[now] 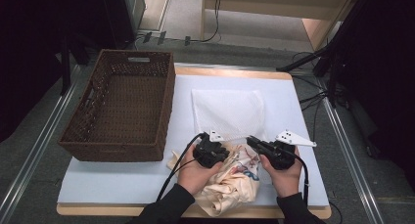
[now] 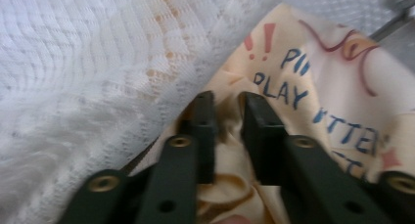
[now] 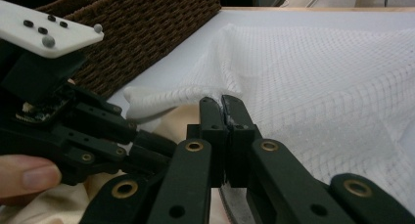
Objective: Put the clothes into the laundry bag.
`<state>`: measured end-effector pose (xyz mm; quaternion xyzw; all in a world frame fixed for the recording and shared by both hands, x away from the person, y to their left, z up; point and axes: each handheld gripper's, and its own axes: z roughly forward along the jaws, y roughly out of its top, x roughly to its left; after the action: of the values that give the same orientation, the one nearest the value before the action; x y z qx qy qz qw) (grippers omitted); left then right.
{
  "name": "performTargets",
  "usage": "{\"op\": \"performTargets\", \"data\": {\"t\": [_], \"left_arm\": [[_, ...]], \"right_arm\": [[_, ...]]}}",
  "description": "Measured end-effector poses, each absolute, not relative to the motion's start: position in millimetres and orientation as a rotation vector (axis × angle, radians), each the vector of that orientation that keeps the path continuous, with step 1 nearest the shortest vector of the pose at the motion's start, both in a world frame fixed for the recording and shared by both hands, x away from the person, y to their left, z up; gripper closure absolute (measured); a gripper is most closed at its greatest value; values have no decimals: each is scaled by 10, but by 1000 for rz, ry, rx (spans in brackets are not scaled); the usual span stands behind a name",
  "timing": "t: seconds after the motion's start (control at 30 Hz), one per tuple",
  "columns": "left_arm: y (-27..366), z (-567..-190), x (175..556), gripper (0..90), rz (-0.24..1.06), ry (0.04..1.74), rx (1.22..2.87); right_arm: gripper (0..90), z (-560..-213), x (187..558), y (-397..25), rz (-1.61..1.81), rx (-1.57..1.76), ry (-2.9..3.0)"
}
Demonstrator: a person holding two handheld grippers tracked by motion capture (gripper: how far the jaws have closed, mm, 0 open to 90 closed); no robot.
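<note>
The left gripper (image 2: 226, 99) has its jaws narrow, with a fold of the cream printed cloth (image 2: 333, 87) between them; the cloth seems pinched there. This cloth lies crumpled under and around both grippers, at the near edge of the table (image 1: 122, 180). The right gripper (image 3: 222, 102) is just beside the left one, and its jaws are closed on the near edge of the white mesh bag (image 3: 333, 87). The bag begins at the tips of both grippers and lies flat beyond them, over the edge of the cloth. Farther to the left of the left gripper stands the brown wicker basket (image 1: 164, 116), apart from the bag.
</note>
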<state>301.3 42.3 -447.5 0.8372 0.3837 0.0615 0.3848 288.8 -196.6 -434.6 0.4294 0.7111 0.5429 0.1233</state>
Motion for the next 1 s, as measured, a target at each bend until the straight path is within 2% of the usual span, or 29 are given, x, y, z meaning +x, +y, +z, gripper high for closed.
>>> {"op": "performTargets", "data": {"t": [0.03, 0.07, 0.13, 0.23, 0.27, 0.3, 0.37, 0.47, 0.5, 0.53, 0.57, 0.6, 0.63, 0.73, 1.0], "left_arm": [[446, -4425, 2981, 574, 151, 958, 2100], [507, -4313, 2918, 480, 67, 888, 2016], [527, -4261, 2888, 448, 53, 861, 1988], [508, -4175, 2815, 294, -9, 790, 1973], [407, -4201, 2764, 262, -40, 747, 2044], [407, -4201, 2764, 229, -40, 747, 2044], [222, -4355, 2715, 208, -15, 741, 2199], [152, -4503, 2738, 217, -40, 783, 2258], [147, -4578, 2747, 346, -32, 772, 2260], [147, -4578, 2747, 439, -32, 772, 2260], [168, -4567, 2756, 439, -32, 764, 2256], [219, -4522, 2772, 722, -35, 778, 2221], [219, -4522, 2772, 786, -35, 778, 2221], [293, -4440, 2785, 837, -22, 807, 2147], [513, -4291, 2809, 845, 186, 955, 1897]], "right_arm": [[894, -4352, 2887, -1968, 1573, 1249, 2080], [894, -4370, 2890, -1968, 1560, 1255, 2092], [894, -4379, 2896, -1963, 1564, 1259, 2091], [893, -4390, 2895, -1928, 1548, 1250, 2102], [892, -4387, 2889, -1916, 1546, 1249, 2103], [892, -4387, 2889, -1916, 1546, 1249, 2103], [892, -4380, 2876, -1895, 1534, 1233, 2114], [892, -4377, 2862, -1883, 1526, 1224, 2121], [892, -4381, 2853, -1875, 1526, 1219, 2127], [892, -4381, 2853, -1875, 1526, 1219, 2127], [892, -4382, 2847, -1874, 1524, 1218, 2132], [892, -4386, 2840, -1869, 1524, 1204, 2136], [892, -4386, 2840, -1869, 1524, 1204, 2136], [892, -4378, 2822, -1864, 1527, 1197, 2144], [894, -4206, 2721, -1809, 1594, 1127, 2143]]}}
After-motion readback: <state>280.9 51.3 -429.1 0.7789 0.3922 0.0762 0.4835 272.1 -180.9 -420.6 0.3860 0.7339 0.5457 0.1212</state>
